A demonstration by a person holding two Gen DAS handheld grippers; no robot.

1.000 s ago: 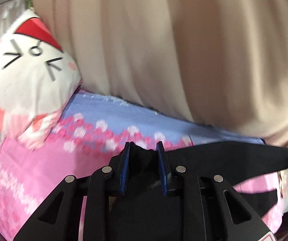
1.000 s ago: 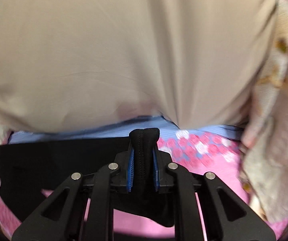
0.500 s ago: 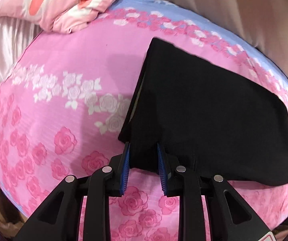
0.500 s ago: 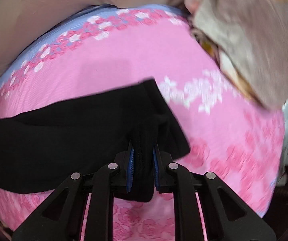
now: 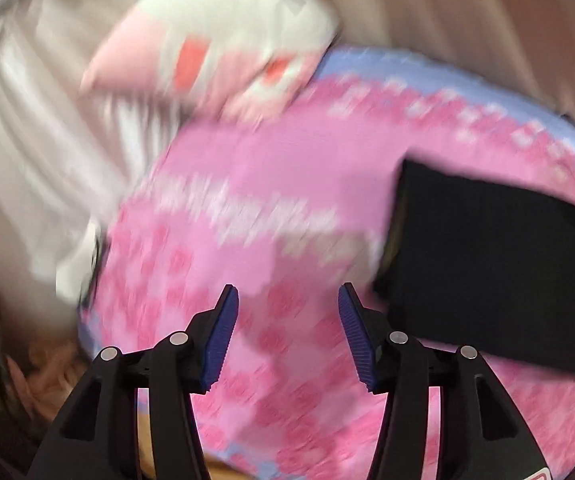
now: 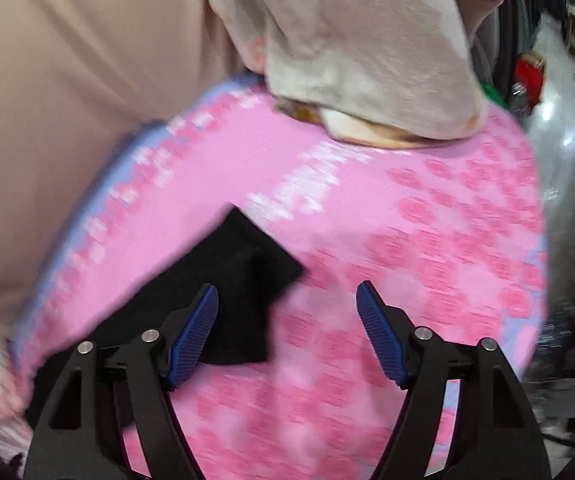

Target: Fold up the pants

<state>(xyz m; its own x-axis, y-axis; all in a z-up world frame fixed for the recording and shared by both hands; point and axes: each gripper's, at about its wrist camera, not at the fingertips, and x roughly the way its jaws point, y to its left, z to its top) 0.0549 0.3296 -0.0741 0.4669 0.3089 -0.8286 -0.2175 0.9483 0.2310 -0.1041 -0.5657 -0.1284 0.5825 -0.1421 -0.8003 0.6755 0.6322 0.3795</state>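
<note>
The black pants [image 5: 499, 264] lie flat on the pink rose-patterned bedspread [image 5: 279, 208]. In the left wrist view they sit to the right of my left gripper [image 5: 287, 332], which is open, empty and apart from the cloth. In the right wrist view one end of the pants [image 6: 231, 292] lies at the lower left. My right gripper [image 6: 287, 332] is open and empty above it, its left finger [image 6: 191, 336] over the black cloth. Both views are motion-blurred.
A white and pink pillow [image 5: 227, 40] lies at the head of the bed, with pale bedding [image 5: 39, 152] to its left. A beige curtain [image 6: 67, 120] hangs behind the bed. A crumpled beige cloth [image 6: 367, 52] lies on the far right of the bed.
Both grippers have opened and let go of the pants, which now lie on the bed. The left gripper has swung left of the cloth, the right gripper to its right.
</note>
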